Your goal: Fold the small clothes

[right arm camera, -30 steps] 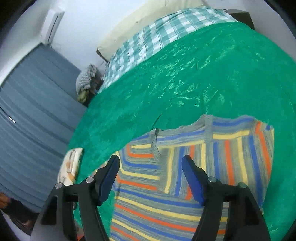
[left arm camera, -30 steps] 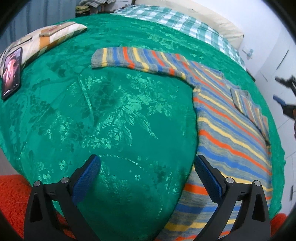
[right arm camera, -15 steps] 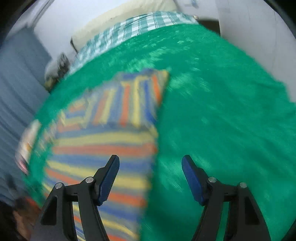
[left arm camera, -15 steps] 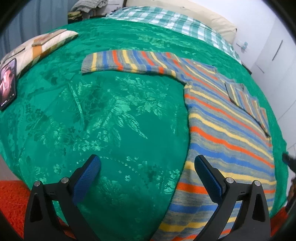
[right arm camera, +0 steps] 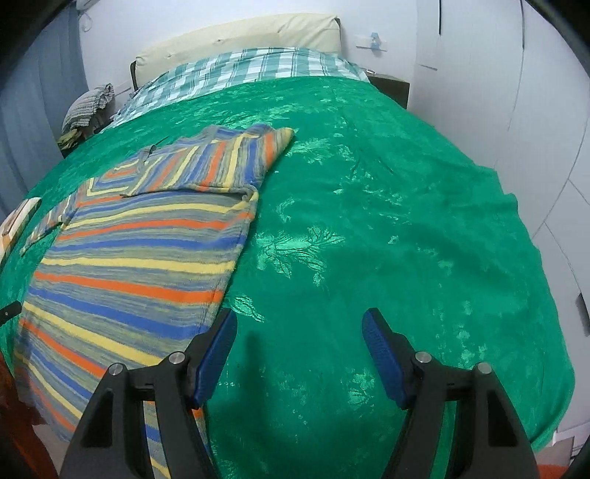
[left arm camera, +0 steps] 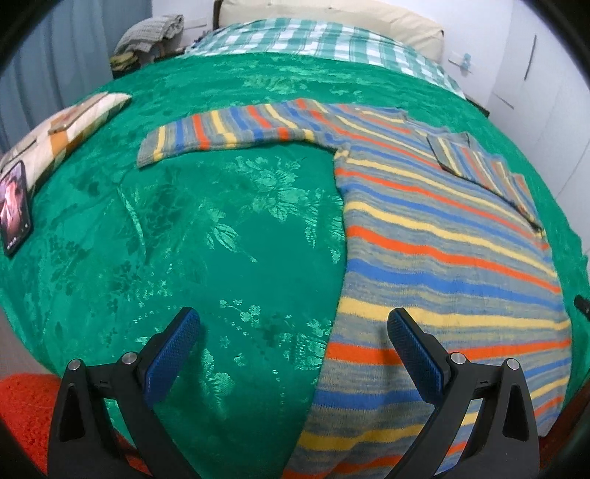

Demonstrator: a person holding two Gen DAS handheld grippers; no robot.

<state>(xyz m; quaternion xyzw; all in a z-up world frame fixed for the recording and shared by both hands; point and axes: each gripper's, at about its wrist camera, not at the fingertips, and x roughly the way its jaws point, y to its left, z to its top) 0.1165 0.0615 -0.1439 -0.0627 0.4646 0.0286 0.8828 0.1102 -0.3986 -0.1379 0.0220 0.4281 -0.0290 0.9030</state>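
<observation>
Your striped sweater [left arm camera: 442, 235] lies flat on the green bedspread [left arm camera: 221, 239], one sleeve [left arm camera: 228, 132] stretched sideways, the other folded across the chest [right arm camera: 221, 162]. Its hem runs off the bottom of both views, hidden behind the tongs' black frames. The left tongs [left arm camera: 293, 342] hang open above the sweater's edge, one pad over cloth, one over bedspread, gripping nothing. The right tongs [right arm camera: 298, 353] also stand open and empty beside the sweater's other edge. Only the left view shows the phone [left arm camera: 14, 210] and patterned cushion [left arm camera: 62, 129] in full; its screen is too small to read. Only the right view shows the bed's far side and the dark nightstand [right arm camera: 391, 88]. The plaid sheet [right arm camera: 239, 70] and the cream headboard [right arm camera: 239, 33] appear in both.
</observation>
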